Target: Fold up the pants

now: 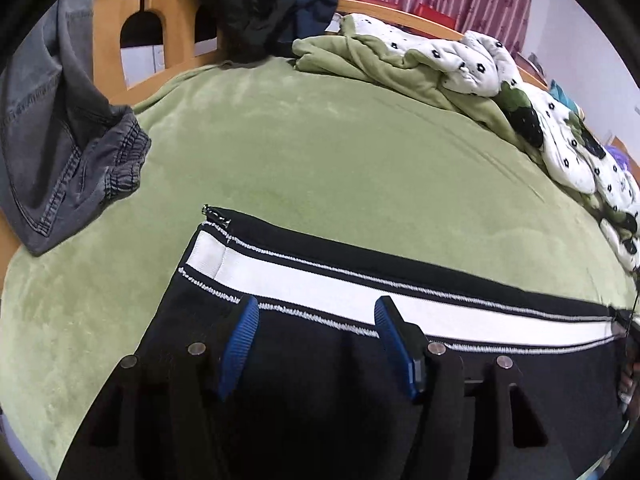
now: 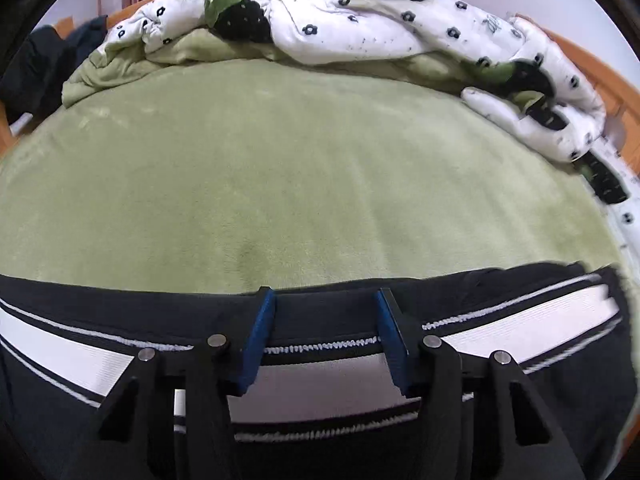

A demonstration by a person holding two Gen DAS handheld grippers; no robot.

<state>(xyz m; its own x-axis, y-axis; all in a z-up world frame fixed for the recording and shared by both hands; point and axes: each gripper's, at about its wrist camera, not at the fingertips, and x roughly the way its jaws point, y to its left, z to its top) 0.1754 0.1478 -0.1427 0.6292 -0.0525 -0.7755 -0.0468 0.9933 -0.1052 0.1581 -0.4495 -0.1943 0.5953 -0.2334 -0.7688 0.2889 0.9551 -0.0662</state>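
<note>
Pants [image 1: 400, 296]: black, white side stripe, flat on green bed [image 1: 320, 152], at its near edge. White flowered quilt [image 2: 360, 20] bunched along far side; grey jeans [image 1: 60, 152] at left. Left gripper [image 1: 316, 320]: fingers [image 1: 240, 344] released above the stripe. Right gripper [image 2: 322, 312]: fingers [image 2: 260, 336] parted, gripping nothing.
</note>
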